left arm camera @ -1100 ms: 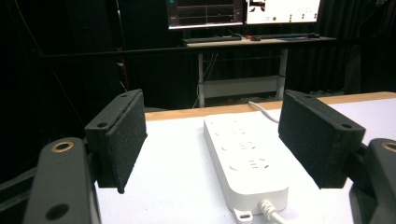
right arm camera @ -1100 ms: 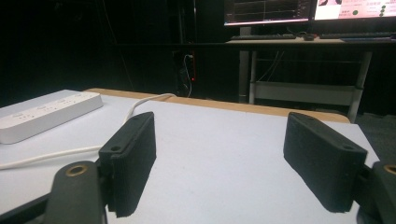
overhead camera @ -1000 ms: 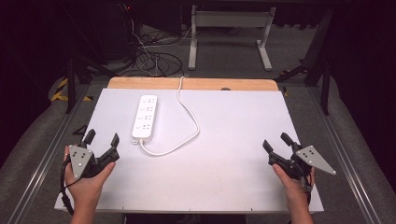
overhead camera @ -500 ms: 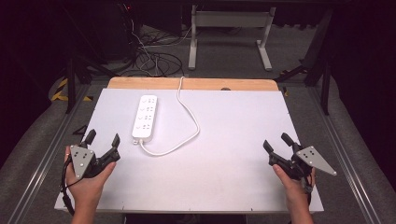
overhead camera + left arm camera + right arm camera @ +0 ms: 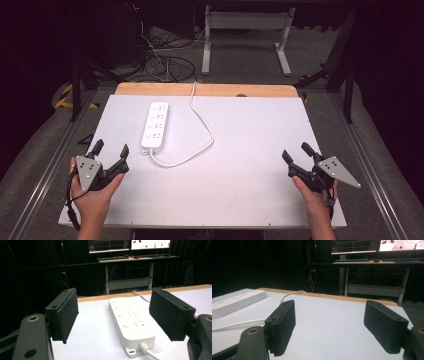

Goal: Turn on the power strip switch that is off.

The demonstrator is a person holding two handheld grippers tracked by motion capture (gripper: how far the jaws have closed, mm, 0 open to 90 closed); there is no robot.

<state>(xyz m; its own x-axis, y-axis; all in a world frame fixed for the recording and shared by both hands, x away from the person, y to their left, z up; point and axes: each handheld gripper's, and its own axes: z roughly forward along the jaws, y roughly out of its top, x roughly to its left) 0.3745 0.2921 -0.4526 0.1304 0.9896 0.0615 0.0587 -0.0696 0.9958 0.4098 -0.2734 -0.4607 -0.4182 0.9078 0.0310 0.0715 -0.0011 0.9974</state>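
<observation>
On the table (image 5: 260, 150) lies a white power strip (image 5: 155, 125), corded.

The tabletop (image 5: 260, 150) lies bare across its middle, right half and near edge, so either gripper could pass freely there. The only obstacles sit in the far left part: the power strip (image 5: 155, 125), lying lengthwise away from the person, and its cord (image 5: 202, 130), which loops from the strip's near end rightward and back over the far edge. The left gripper (image 5: 110, 150), jaws wide apart, faces the strip with bare tabletop between.
</observation>
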